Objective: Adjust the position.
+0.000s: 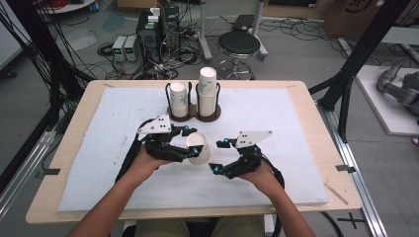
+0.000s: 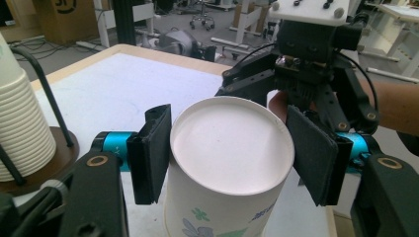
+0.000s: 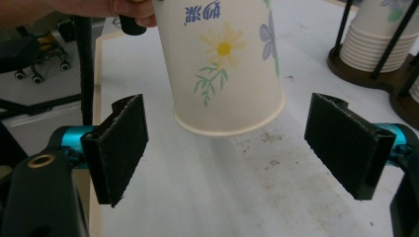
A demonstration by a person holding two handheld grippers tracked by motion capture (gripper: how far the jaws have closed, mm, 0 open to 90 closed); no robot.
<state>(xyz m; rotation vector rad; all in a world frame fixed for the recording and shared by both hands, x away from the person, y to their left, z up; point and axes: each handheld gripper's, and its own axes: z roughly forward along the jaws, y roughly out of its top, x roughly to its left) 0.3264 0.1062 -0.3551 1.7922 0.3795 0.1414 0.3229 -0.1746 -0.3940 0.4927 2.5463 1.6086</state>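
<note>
— Where's the cup now?

— The left gripper (image 1: 190,146) has one paper cup (image 1: 200,148) clamped between its pads, held tipped above the white mat (image 1: 99,163), near the middle of the table. The cup holder (image 1: 193,111) stands farther back with its two stacks.

— And the other hand?

— The right gripper (image 1: 221,155) waits just right of the cup, jaws spread wide, nothing between them.

— So how far along?

— I'd say one cup is pulled free; handing it over or setting it down is left.

High view looks down; both gripper views closely share the paper cup (image 2: 227,158).
</note>
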